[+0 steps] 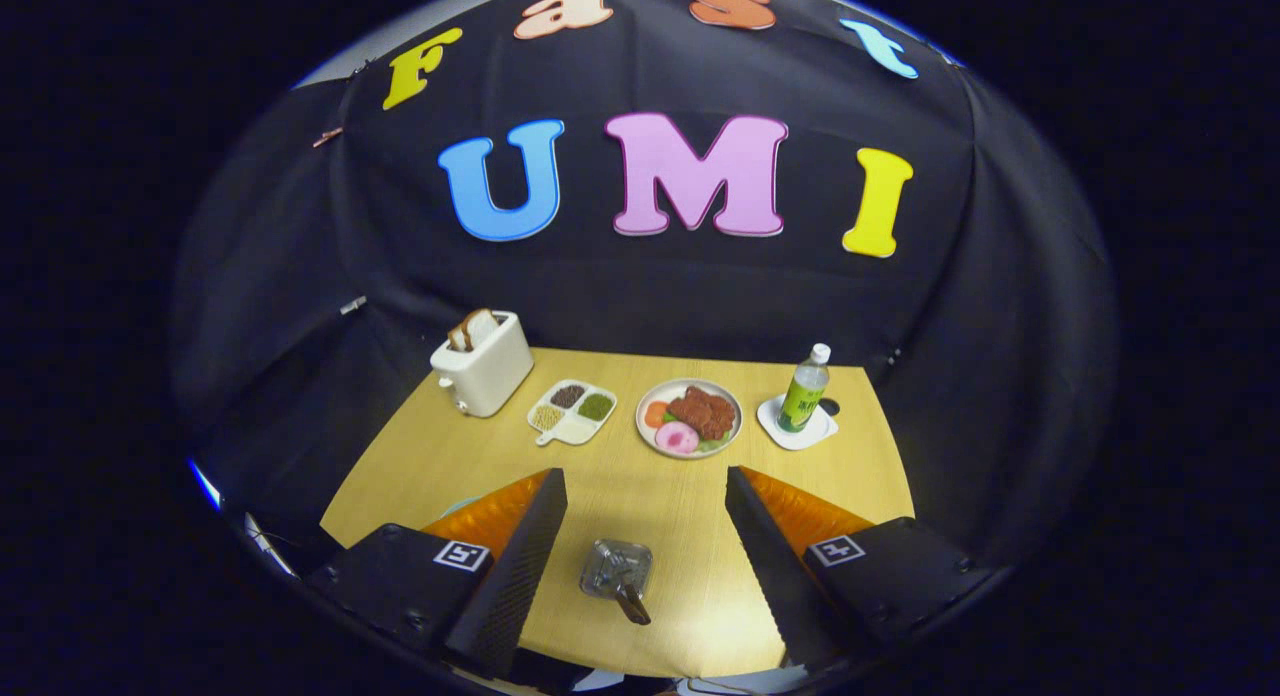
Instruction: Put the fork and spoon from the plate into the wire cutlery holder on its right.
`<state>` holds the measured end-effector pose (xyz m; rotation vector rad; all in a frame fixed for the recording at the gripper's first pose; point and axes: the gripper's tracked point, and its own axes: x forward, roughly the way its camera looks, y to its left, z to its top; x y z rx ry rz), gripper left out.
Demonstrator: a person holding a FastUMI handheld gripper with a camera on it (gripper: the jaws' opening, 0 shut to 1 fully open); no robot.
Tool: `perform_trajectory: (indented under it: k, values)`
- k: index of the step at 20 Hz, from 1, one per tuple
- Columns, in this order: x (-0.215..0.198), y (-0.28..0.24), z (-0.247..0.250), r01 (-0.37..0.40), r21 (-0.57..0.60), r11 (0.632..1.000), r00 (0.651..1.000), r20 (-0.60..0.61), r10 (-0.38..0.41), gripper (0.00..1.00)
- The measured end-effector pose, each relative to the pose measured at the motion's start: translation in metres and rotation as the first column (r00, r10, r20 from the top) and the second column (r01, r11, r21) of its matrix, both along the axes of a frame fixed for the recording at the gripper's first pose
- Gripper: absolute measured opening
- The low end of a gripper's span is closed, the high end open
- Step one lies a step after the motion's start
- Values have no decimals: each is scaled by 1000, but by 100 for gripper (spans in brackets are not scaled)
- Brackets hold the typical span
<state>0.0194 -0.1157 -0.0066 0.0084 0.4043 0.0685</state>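
One wire cutlery holder [616, 568] (handle inside), tool [646, 496] open

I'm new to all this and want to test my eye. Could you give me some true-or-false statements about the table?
1. The tongs are open, gripping nothing. True.
2. The toaster holds bread. True.
3. The bottle lies on its side. False: it stands upright on a white coaster.
4. The wire holder sits between the tongs' fingers. True.
5. The food plate sits left of the toaster. False: it sits right of it, past the divided dish.
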Motion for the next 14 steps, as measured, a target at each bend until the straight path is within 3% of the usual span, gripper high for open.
perform_trajectory:
  k: [5, 8, 14]
  values:
    - [-17, 5, 50, -23, -12, 1000, 988, 150, 24, 99]
    - [-20, 9, 80, -32, -13, 999, 959, 282, 34, 99]
    - [-42, 23, 96, -54, 7, 999, 901, 432, 46, 99]
